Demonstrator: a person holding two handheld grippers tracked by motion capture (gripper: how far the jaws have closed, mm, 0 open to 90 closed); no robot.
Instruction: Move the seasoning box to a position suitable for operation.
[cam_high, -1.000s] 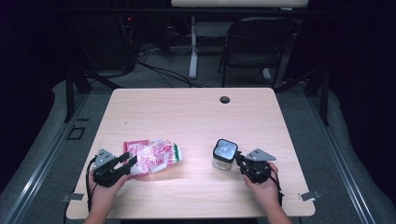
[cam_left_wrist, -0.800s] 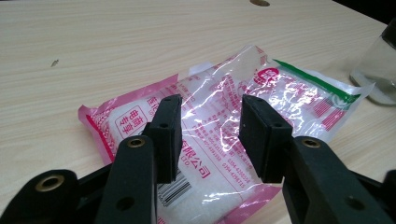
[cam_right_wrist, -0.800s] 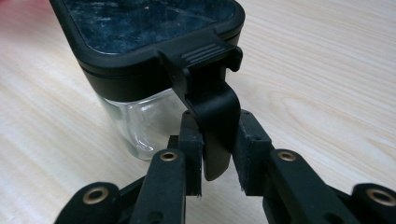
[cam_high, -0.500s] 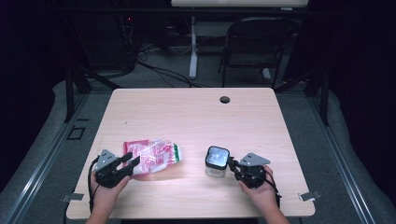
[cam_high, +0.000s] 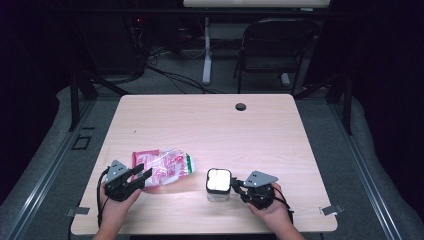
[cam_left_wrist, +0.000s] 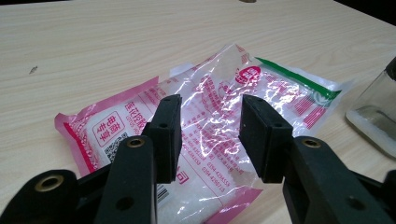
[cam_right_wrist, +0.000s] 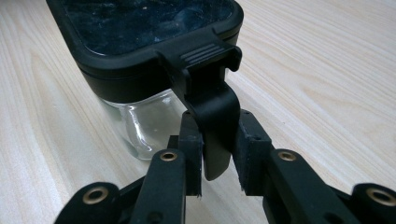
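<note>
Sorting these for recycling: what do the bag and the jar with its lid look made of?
The bag looks like thin glossy plastic film: it crinkles, glares, and shows white grains through its clear parts. The jar seems clear glass or hard plastic, see-through with thick, bright-edged walls. Its lid and latch tab look like matte black moulded plastic.

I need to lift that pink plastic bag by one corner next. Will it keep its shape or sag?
The bag will probably sag: its clear film is crinkled and lies flat on the table. The white grains inside would likely slide toward the low end, making it feel lopsided. The glossy film may also slip between the left tongs, which stand open above it.
</note>
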